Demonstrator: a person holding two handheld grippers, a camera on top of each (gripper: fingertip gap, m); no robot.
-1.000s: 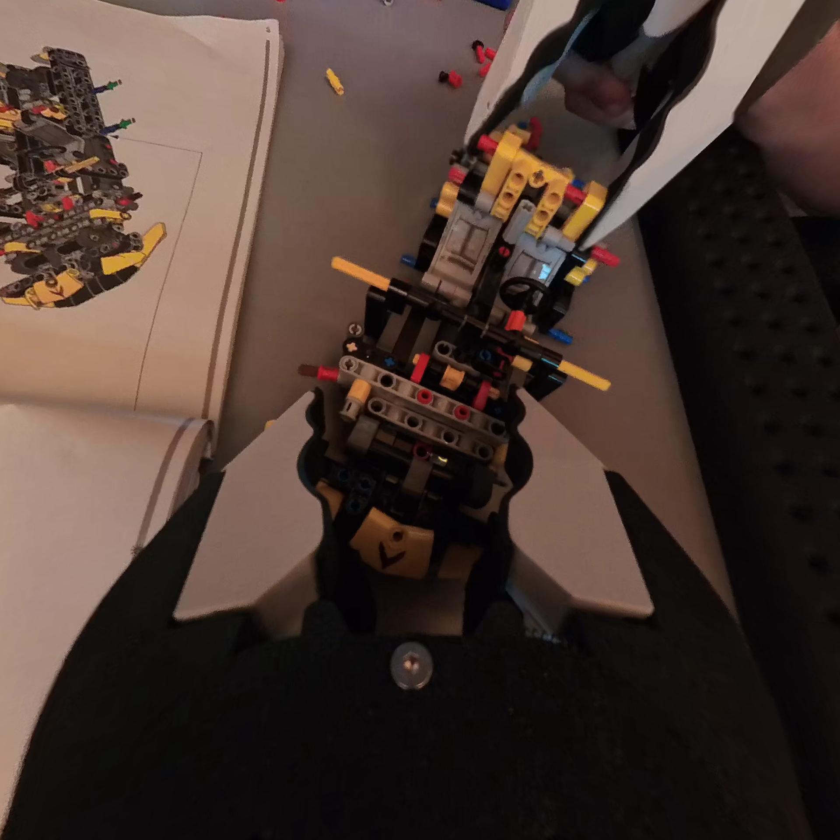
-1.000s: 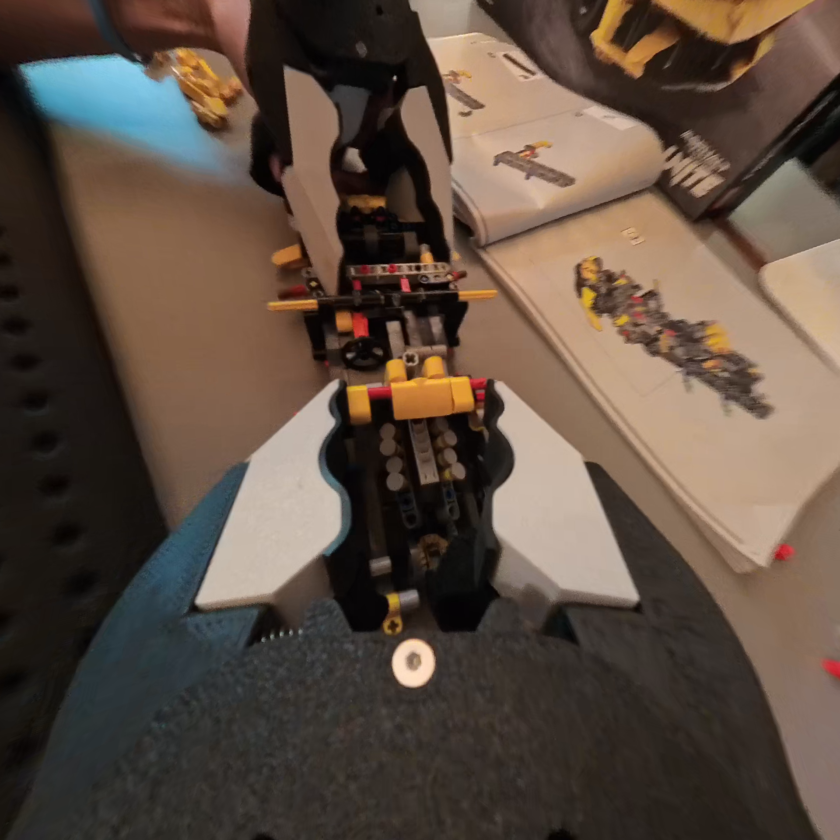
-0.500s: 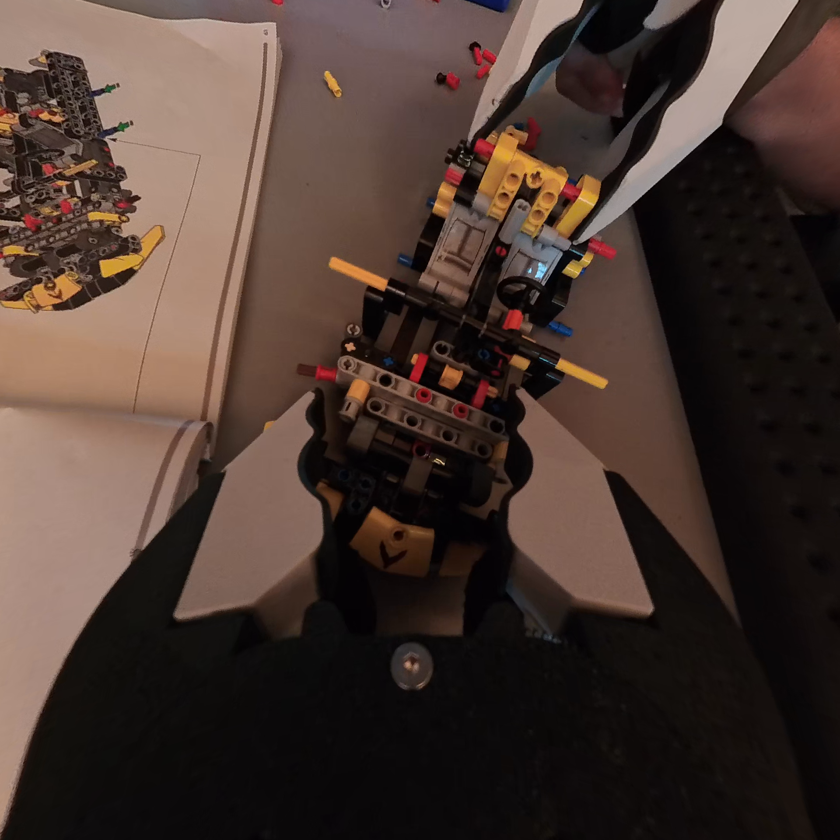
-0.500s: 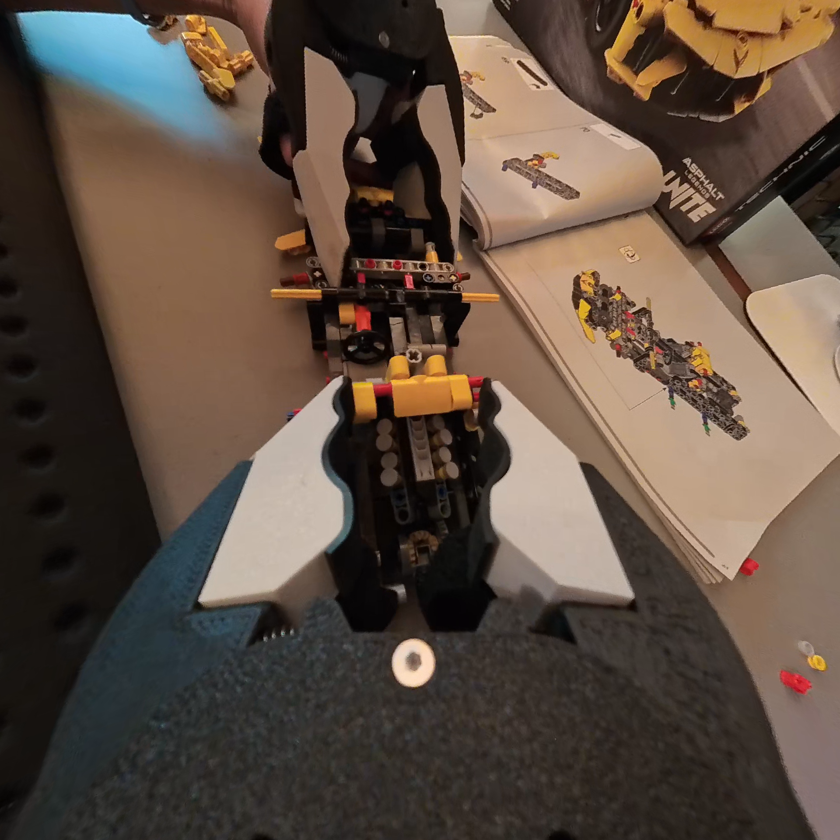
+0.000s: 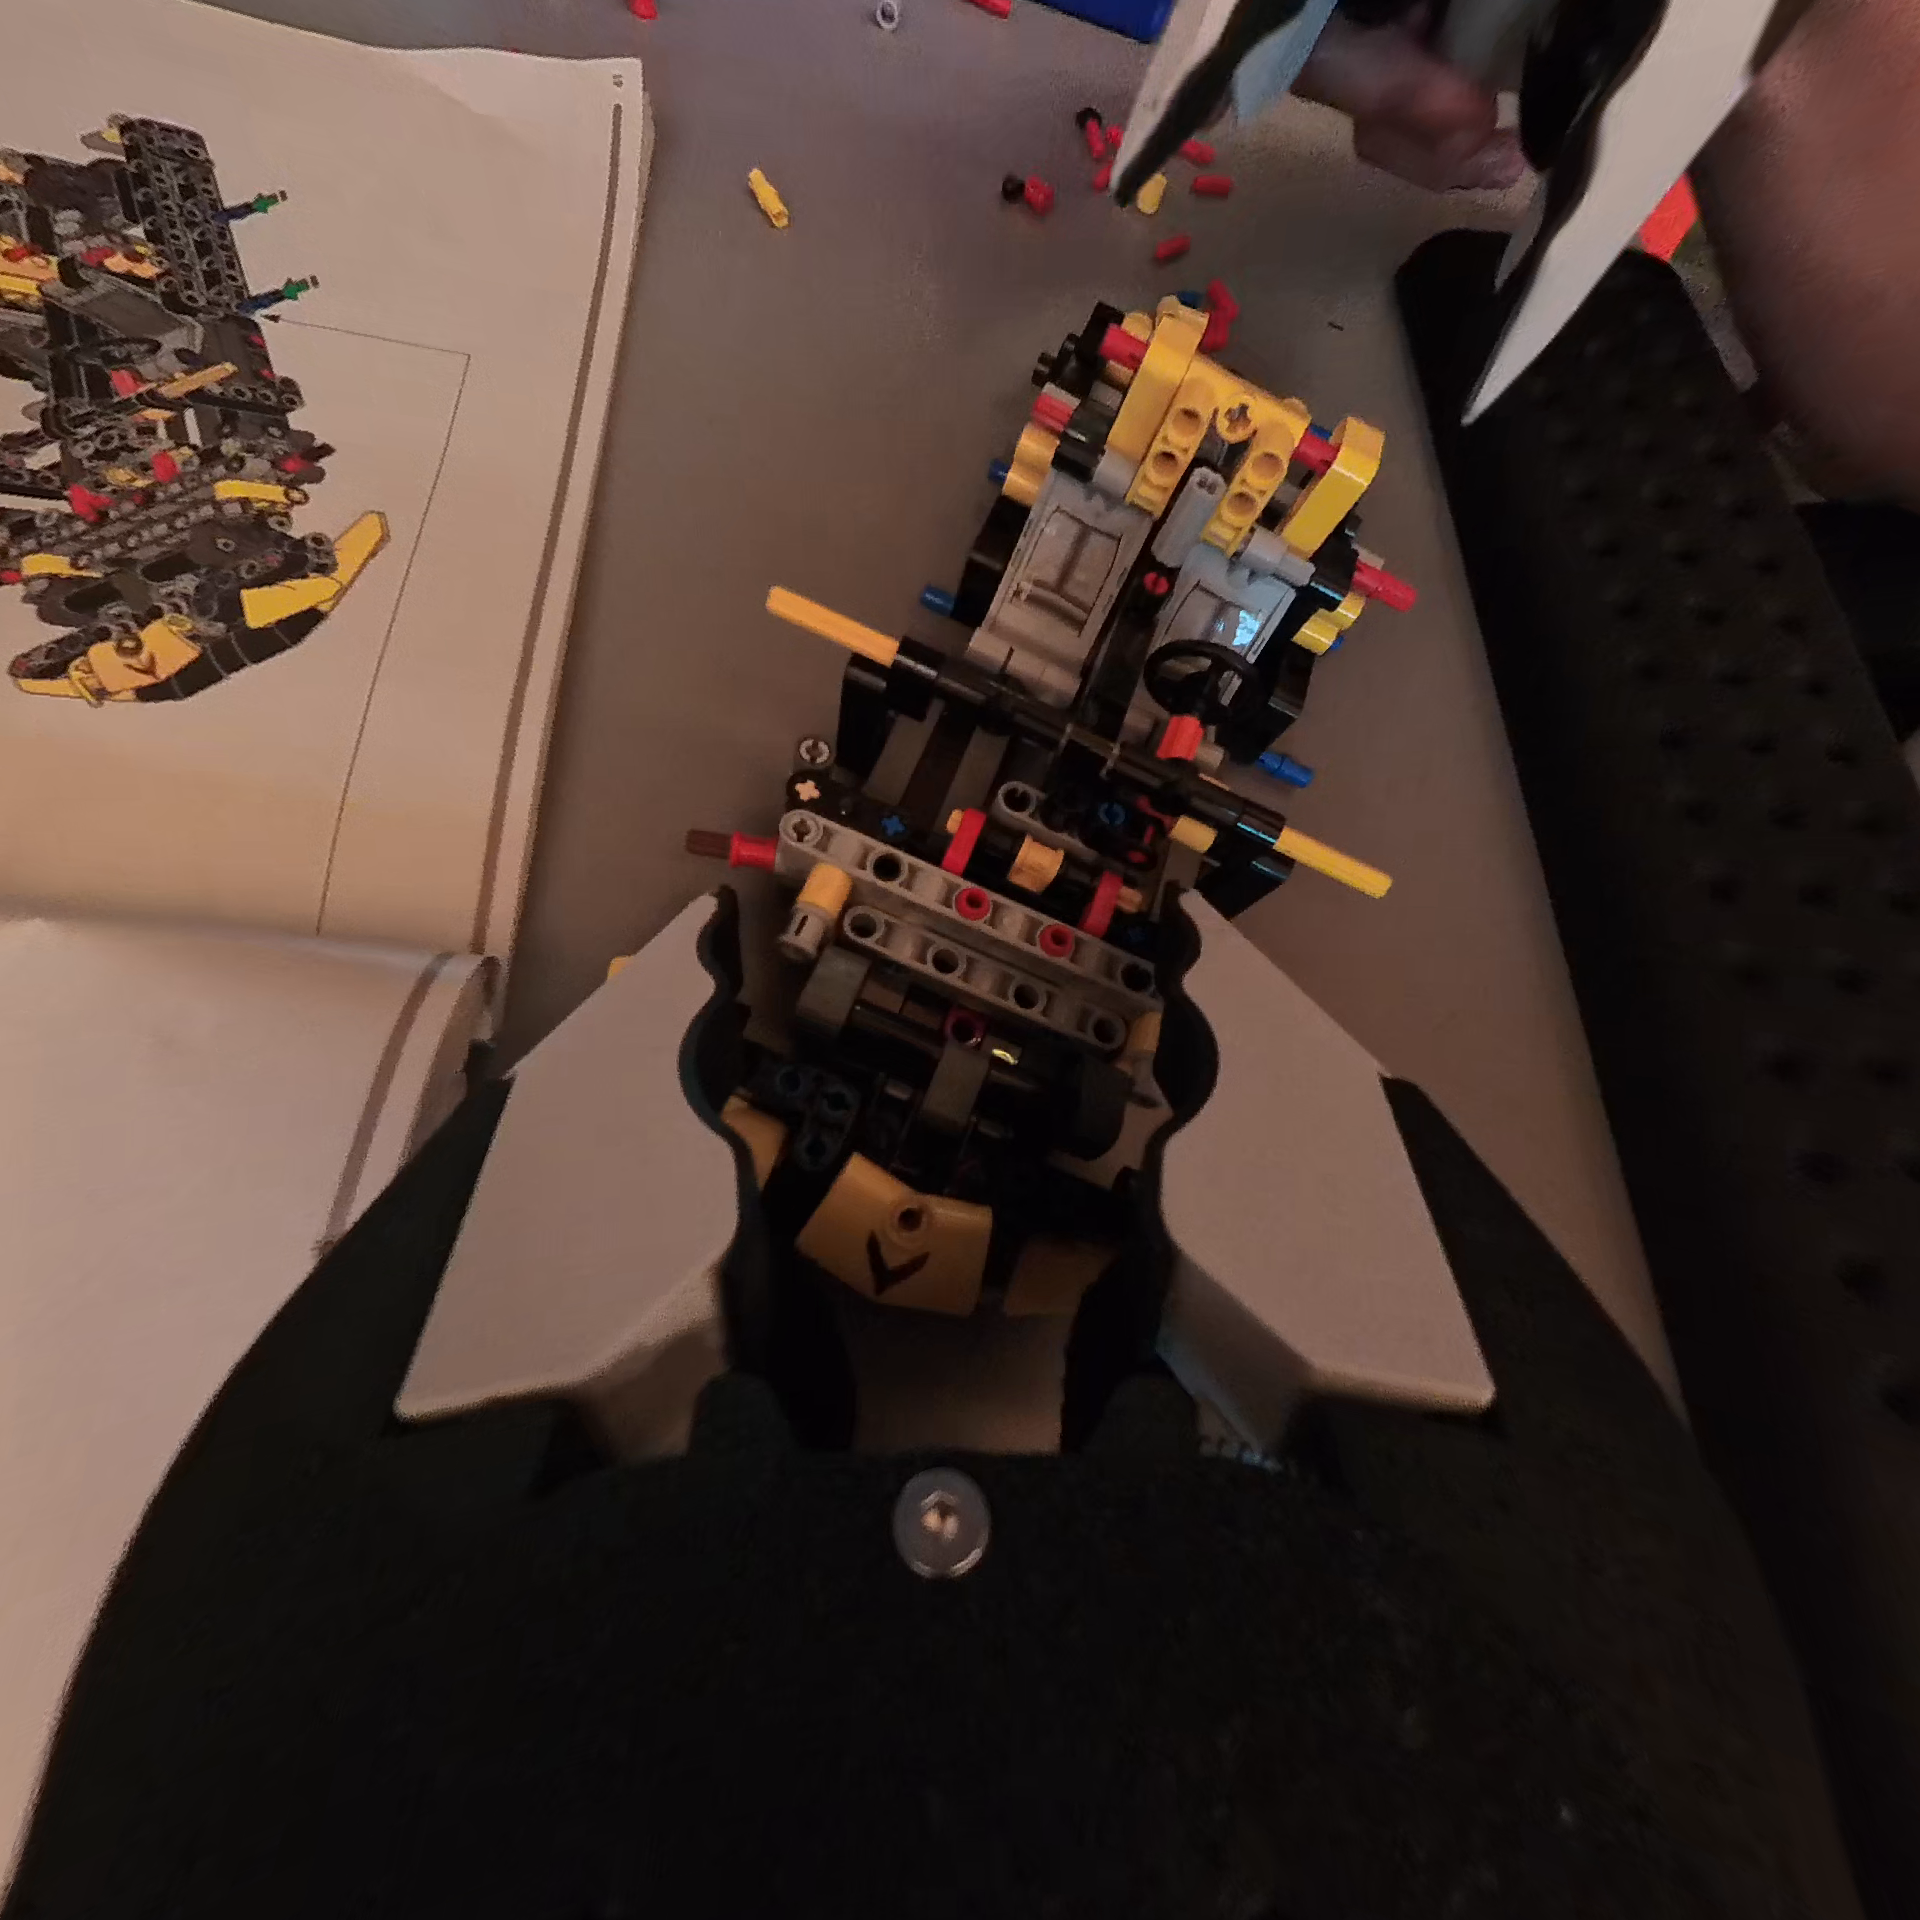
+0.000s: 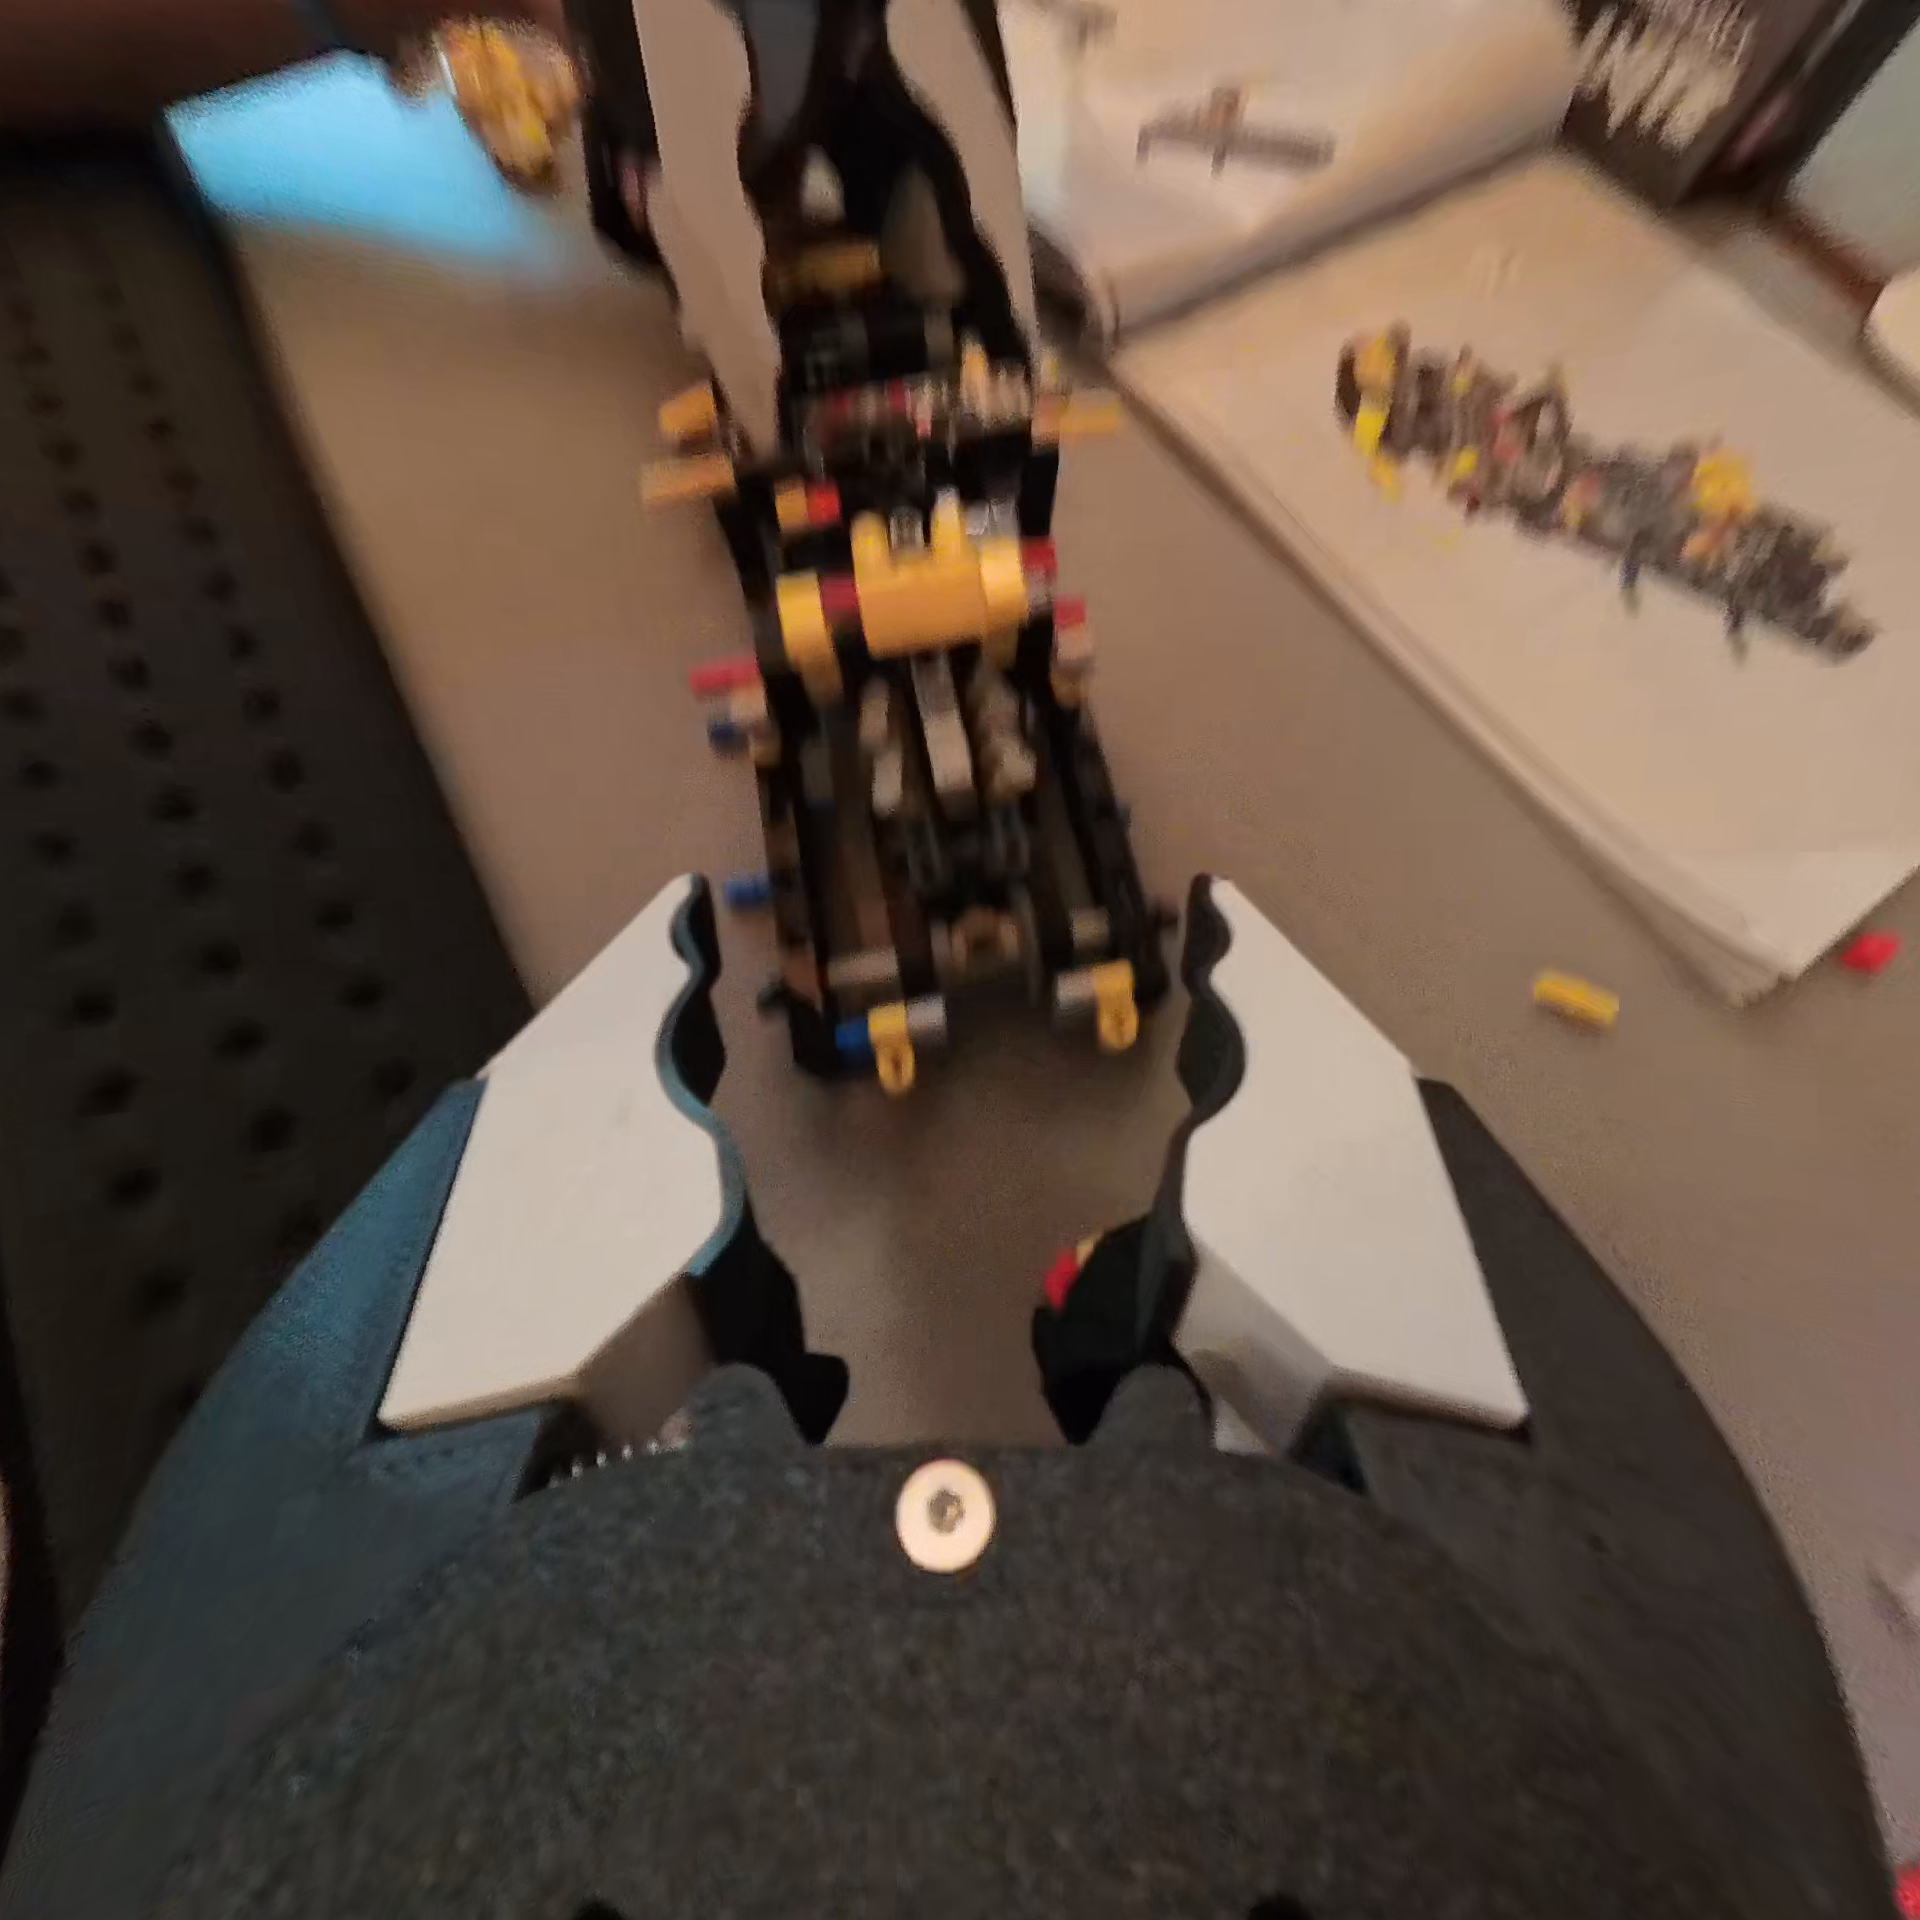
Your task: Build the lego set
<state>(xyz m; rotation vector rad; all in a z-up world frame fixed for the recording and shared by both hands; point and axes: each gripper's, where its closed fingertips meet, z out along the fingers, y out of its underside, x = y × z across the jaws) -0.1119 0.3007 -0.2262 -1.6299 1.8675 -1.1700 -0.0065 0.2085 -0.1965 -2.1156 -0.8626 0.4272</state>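
**Left gripper clamped on the car, right gripper spread and clear of it**

The table [image 5: 831, 436] was grey, and the half-built lego car [image 5: 1081, 748] lay lengthwise along it, the landmark for everything else. An open instruction booklet [image 5: 312, 520] lay flat beside the car, on the left in the left wrist view, its page showing a printed picture of the model. On the car's other side a dark perforated mat [image 5: 1714, 935] ran along the table edge.

The left gripper [image 5: 951, 914] pointed along the car's length, level with the table, and its two pale fingers [image 5: 603, 1143] were clenched on the car's near end, one on each flank, just behind the grey beam with red pins. The yellow curved nose piece [image 5: 894, 1242] sat between the fingers, deep in the gap.

The right gripper [image 6: 940, 894] was aimed at the car's opposite end, tilted down toward the table. Its fingers [image 6: 582, 1153] stood wide apart with nothing between them but bare table, just short of the car's rear [image 6: 966, 977]. That view was blurred. In the left wrist view, the right gripper's fingers hung above and beyond the far yellow end of the car, a hand [image 5: 1403, 114] behind them.

Small loose pieces [image 5: 1101, 177], red and yellow, lay scattered on the table past the car's far end, and one yellow peg [image 5: 769, 197] lay nearer the booklet.
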